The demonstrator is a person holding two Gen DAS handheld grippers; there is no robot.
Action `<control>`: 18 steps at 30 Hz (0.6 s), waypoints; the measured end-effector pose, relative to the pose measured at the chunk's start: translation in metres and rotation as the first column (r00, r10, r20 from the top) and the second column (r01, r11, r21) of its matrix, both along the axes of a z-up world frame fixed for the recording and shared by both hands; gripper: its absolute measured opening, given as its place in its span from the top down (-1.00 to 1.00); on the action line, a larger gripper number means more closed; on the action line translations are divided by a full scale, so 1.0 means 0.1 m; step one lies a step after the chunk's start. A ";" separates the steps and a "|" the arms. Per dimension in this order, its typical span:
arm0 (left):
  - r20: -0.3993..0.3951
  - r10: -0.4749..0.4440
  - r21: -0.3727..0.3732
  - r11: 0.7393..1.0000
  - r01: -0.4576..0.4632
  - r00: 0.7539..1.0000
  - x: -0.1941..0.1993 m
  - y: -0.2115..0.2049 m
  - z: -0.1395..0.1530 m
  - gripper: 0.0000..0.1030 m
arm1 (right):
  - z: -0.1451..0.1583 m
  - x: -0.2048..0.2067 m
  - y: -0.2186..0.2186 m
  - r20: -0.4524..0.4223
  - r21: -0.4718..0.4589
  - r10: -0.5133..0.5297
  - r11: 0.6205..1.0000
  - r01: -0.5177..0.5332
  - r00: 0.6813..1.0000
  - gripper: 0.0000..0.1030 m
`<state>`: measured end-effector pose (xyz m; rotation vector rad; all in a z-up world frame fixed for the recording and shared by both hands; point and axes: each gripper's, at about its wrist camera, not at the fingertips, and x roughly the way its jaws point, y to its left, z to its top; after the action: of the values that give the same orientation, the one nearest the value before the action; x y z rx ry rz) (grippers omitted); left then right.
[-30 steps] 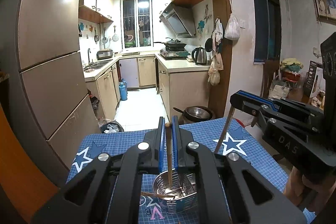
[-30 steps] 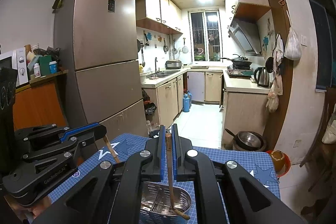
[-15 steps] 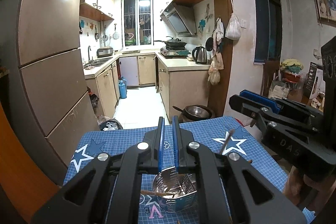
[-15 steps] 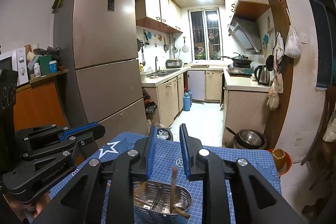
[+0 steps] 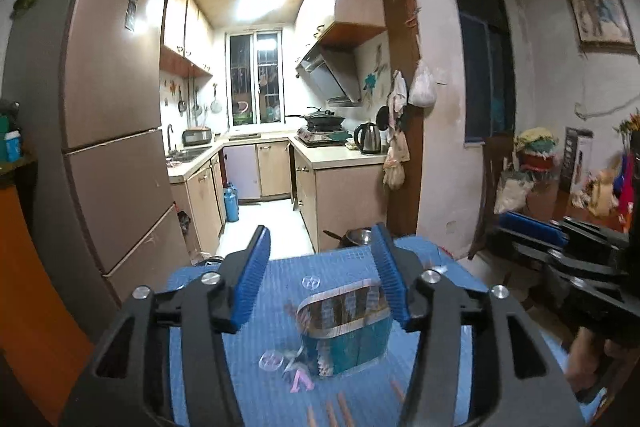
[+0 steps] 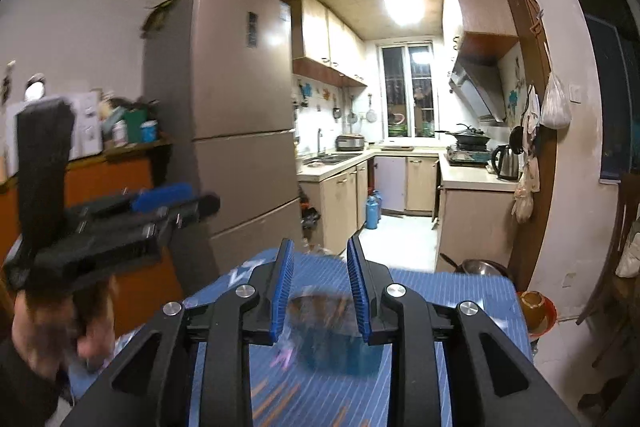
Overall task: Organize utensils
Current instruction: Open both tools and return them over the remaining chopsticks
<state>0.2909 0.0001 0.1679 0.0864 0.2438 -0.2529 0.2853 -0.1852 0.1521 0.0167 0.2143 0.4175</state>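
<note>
Chopsticks point(image 5: 335, 411) lie loose on blue mat point(image 5: 276, 275) beside holder point(image 5: 347, 327)

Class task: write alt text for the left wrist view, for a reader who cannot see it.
The left gripper, jaws open and empty, hovers over a blurred metal utensil holder on a blue table mat. Kitchen beyond.

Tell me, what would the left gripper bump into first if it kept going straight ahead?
Probably the round metal utensil holder on the blue star-patterned mat. It sits just ahead of the left gripper, slightly right of centre, whose jaws stand open and empty. Blur leaves the depth uncertain.
</note>
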 end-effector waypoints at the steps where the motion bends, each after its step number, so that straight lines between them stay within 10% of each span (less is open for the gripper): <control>1: 0.000 -0.003 0.018 1.000 0.003 1.000 -0.16 0.05 -0.11 0.01 | -0.11 -0.18 0.01 -0.003 -0.005 0.010 1.000 -0.010 1.000 0.44; 11: -0.309 0.027 0.073 0.997 -0.004 0.951 -0.69 0.47 -1.69 0.01 | -1.87 -1.16 0.23 -0.295 -0.030 -0.039 0.999 0.032 0.955 0.48; 18: -0.451 -0.003 0.115 0.991 0.061 0.893 -0.95 0.38 -2.40 0.05 | -2.33 -1.16 0.29 -0.437 -0.070 -0.057 0.997 0.029 0.898 0.56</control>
<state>0.1955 0.0380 -0.0717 0.1581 0.7233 -0.2885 0.1694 -0.1566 -0.0808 0.0554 0.6732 0.3582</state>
